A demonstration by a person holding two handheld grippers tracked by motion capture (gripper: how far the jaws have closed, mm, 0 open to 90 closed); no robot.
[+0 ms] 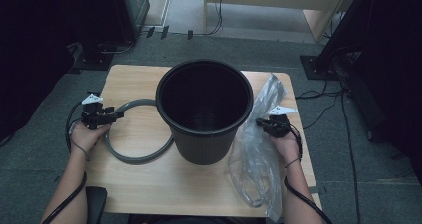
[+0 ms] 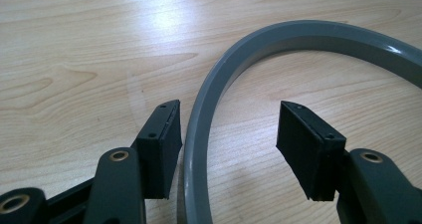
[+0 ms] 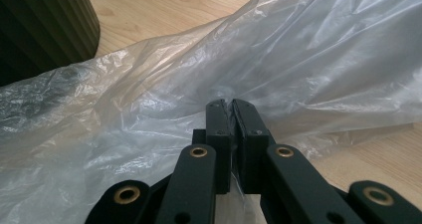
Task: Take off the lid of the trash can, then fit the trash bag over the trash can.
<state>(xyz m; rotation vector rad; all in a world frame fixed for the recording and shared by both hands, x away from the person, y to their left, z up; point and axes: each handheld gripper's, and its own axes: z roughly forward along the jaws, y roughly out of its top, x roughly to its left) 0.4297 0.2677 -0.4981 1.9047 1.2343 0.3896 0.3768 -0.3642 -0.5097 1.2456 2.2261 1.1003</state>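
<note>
A black plastic bucket (image 1: 206, 144) stands upright in the middle of the wooden table (image 1: 164, 184). A grey ring (image 1: 134, 158) lies flat to its left, partly under the bucket's side. My left gripper (image 1: 118, 115) is at the ring's upper left, open. In the left gripper view its jaws (image 2: 231, 113) straddle the ring's band (image 2: 219, 79), and the left pad (image 2: 161, 144) is close beside the band. A clear plastic bag (image 1: 256, 159) lies crumpled to the right of the bucket. My right gripper (image 3: 230, 104) is shut on a fold of the bag (image 3: 308, 59).
The bucket's ribbed wall (image 3: 45, 25) is close to the right gripper's left. Cables trail from both grippers (image 1: 259, 123) along the person's forearms. Bare tabletop lies in front of the bucket. Dark stands and cables sit on the floor around the table.
</note>
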